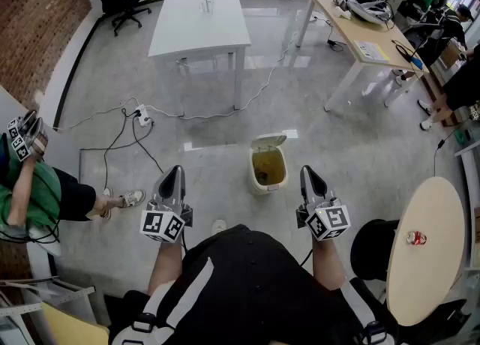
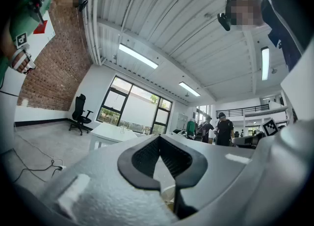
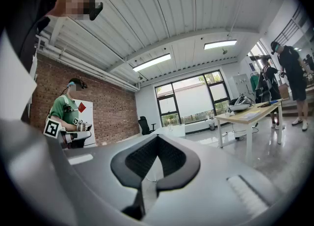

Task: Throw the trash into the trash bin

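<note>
Head view: both grippers are held level in front of the person, with nothing in either.

Left gripper (image 1: 172, 180): fingers closed together, nothing between them.

Right gripper (image 1: 310, 178): fingers closed together, likewise empty.

Trash bin (image 1: 268, 165): stands on the floor (image 1: 187, 141) at 12 o'clock from the person's torso, in the gap between the two grippers. Its lid is tipped open and its inside shows yellowish.

Trash: a small red-and-silver item, apparently a crushed can (image 1: 416, 238), lies on the round tabletop (image 1: 427, 276) at 4 o'clock from the right gripper. It is well apart from both the bin and the grippers.

A white table (image 1: 199, 25) stands at 11 o'clock beyond the bin.
</note>
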`<state>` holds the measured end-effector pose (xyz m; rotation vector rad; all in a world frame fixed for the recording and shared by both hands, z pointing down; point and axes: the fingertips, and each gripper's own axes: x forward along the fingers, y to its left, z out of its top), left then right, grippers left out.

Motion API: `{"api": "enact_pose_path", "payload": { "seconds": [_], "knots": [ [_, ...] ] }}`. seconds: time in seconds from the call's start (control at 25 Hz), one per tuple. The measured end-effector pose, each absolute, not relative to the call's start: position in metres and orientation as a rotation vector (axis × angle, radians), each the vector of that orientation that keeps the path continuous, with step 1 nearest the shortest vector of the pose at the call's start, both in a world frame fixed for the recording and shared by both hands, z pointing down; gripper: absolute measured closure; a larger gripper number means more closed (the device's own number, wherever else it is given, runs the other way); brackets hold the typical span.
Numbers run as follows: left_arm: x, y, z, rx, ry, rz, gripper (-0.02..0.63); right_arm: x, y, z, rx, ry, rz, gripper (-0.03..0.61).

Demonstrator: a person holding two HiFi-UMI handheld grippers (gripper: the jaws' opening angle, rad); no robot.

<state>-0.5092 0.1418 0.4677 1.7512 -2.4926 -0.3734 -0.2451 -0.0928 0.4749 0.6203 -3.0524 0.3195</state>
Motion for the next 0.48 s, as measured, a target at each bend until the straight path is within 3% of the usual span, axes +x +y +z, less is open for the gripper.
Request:
{"api": "enact_pose_path", "payload": {
  "seconds": [0.48],
  "knots": [
    [-0.502,0.125,0.468,1.803,-2.443,-0.371,0.612,-0.226,-0.094,0.467,0.662,-3.073,0.329,0.572]
  ]
}}
